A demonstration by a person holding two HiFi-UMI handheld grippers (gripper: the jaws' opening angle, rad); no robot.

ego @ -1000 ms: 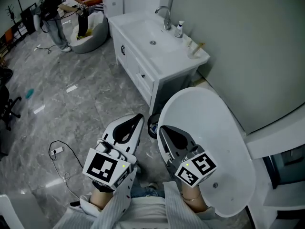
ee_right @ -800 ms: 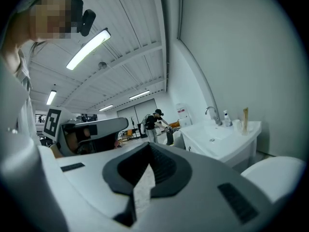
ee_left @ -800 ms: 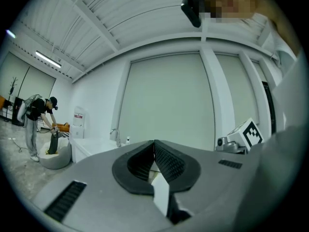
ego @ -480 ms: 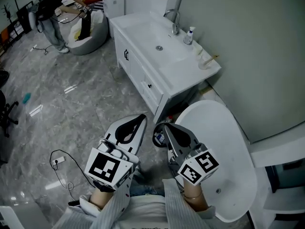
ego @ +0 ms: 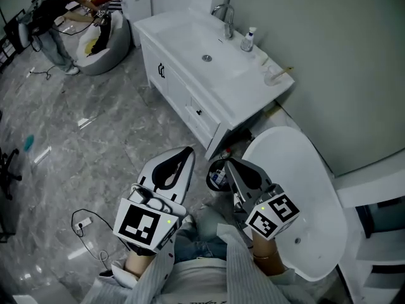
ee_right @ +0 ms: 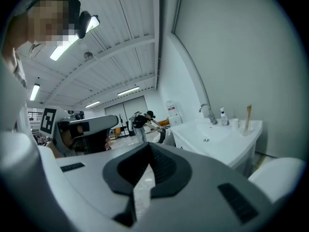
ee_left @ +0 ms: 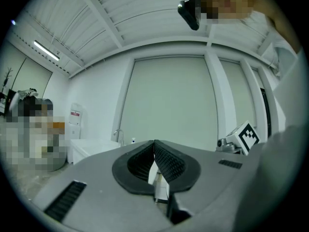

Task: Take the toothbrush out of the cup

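White vanity [ego: 234, 100] is standing against the wall, and the white bathtub [ego: 297, 189] is lying beside it, partly covered by the right gripper. Left gripper [ego: 188, 152] and right gripper [ego: 230, 163] are hovering over the floor, well apart from the vanity, both with jaws pressed together and gripping nothing. Cup [ego: 272, 76] is sitting on the vanity's near corner by the wall, tiny, with its rim hard to make out. Toothbrush [ee_right: 248, 115] is standing in it, long axis near upright, free end pointing up; bristle end is too small to tell
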